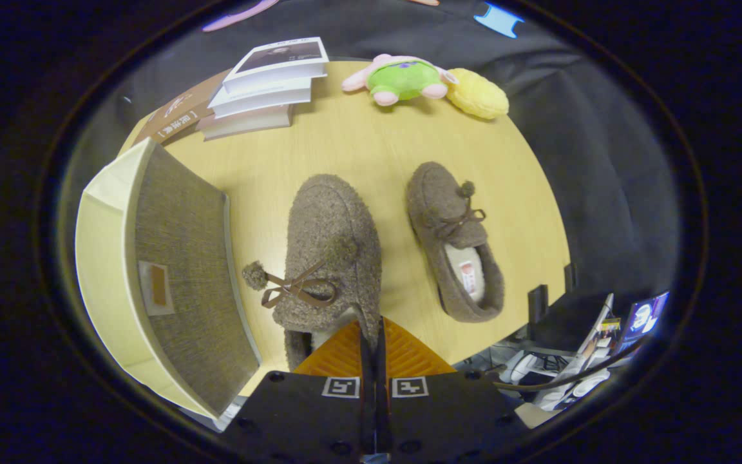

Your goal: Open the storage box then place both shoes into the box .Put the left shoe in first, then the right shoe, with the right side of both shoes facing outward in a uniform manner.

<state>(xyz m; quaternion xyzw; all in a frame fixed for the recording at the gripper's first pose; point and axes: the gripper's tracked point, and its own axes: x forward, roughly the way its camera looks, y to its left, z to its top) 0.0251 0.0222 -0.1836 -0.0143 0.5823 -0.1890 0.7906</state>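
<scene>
Between the fingers, the near fuzzy brown slipper (pixel 332 245) gets pinched at its heel edge
Gripper (pixel 374 341) jaws closed tight on it; the other slipper (pixel 455 241) lies just beside on the wooden table (pixel 371 142), storage box (pixel 171 277) alongside, its inside hidden from here

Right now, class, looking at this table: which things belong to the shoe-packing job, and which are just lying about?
Belongs to the job:
near shoe, its rim pinched in the shut hand-held gripper
far shoe, lying on the table
storage box, beside the near shoe

Just lying about:
stack of books
green plush toy
yellow plush
</scene>
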